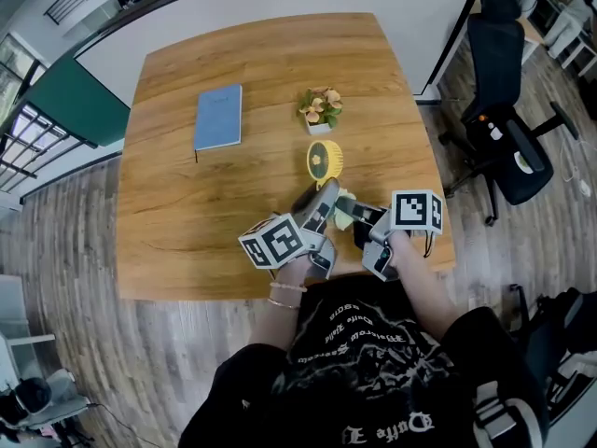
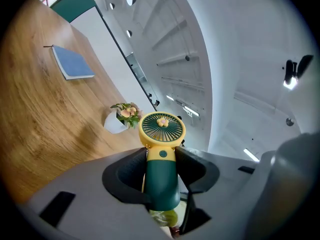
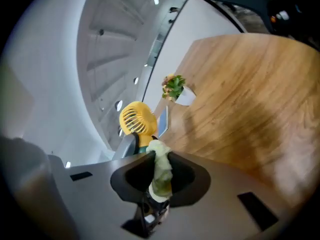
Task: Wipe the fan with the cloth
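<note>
A small hand fan, with a yellow round head (image 1: 325,160) and a dark green handle (image 2: 161,181), is held off the table over its near middle. My left gripper (image 2: 161,156) is shut on the handle, and the fan head (image 2: 162,128) sticks out beyond the jaws. In the head view the left gripper (image 1: 322,197) sits just below the fan. My right gripper (image 3: 159,159) is shut on a bunched pale green cloth (image 3: 161,171). Its tip lies close to the fan's neck, under the yellow head (image 3: 136,118). The right gripper (image 1: 359,215) and cloth (image 1: 343,217) are just right of the left gripper.
On the wooden table (image 1: 187,213) a blue notebook (image 1: 218,117) lies at the far left, and a small pot of flowers (image 1: 321,110) stands behind the fan. A black office chair (image 1: 504,129) stands off the table's right edge.
</note>
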{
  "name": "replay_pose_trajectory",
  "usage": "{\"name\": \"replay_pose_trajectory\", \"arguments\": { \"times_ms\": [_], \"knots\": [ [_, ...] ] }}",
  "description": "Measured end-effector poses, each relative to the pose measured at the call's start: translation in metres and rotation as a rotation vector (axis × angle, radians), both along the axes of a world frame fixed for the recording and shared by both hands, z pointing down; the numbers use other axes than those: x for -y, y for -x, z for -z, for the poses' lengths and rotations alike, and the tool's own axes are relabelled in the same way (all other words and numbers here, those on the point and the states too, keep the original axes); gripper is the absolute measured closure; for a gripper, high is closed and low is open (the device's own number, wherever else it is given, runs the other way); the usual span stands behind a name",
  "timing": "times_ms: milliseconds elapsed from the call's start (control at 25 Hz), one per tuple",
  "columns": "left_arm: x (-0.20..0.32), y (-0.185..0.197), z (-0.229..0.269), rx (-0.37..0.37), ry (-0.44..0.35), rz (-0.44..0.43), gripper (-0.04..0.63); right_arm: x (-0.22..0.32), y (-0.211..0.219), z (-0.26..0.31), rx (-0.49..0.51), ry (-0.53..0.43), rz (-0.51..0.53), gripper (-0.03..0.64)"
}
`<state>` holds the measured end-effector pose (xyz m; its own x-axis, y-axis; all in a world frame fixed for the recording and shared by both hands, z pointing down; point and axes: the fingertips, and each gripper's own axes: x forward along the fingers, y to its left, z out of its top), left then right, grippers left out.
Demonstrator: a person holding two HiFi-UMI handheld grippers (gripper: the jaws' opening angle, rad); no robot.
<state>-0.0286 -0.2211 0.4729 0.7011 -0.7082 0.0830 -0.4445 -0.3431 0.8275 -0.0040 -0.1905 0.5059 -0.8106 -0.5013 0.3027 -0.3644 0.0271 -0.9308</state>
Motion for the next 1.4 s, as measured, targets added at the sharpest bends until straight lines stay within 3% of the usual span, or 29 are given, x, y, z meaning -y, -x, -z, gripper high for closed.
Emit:
{"name": "replay_pose_trajectory", "arguments": {
  "times_ms": [120,240,400,560,680,1000,1200,1400],
  "knots": [
    [-0.003,-0.004,0.000,0.028,-0.024,0.000,0.397,0.006,-0.007,-0.009,0.088,0.154,-0.113,0.551],
    [-0.007,-0.010,0.003,0.027,-0.043,-0.024,0.397,0.016,-0.016,-0.006,0.191,0.233,-0.214,0.551],
    [-0.009,-0.016,0.003,0.023,-0.047,-0.062,0.397,0.020,-0.023,0.000,0.224,0.245,-0.244,0.551],
    [-0.015,-0.015,0.001,0.043,-0.059,-0.099,0.397,0.025,-0.030,0.011,0.331,0.253,-0.309,0.551],
    [-0.018,-0.020,0.006,0.052,-0.079,-0.123,0.397,0.030,-0.035,0.019,0.339,0.233,-0.302,0.551],
    [-0.027,-0.007,-0.007,0.297,-0.122,-0.175,0.396,0.027,-0.031,0.021,0.299,0.204,-0.319,0.551],
    [-0.022,-0.022,-0.008,0.491,-0.157,-0.202,0.396,0.034,-0.049,0.030,0.259,0.170,-0.337,0.551],
    [-0.027,-0.025,-0.008,0.533,-0.162,-0.281,0.396,0.040,-0.055,0.044,0.191,0.064,-0.311,0.550]
  ]
}}
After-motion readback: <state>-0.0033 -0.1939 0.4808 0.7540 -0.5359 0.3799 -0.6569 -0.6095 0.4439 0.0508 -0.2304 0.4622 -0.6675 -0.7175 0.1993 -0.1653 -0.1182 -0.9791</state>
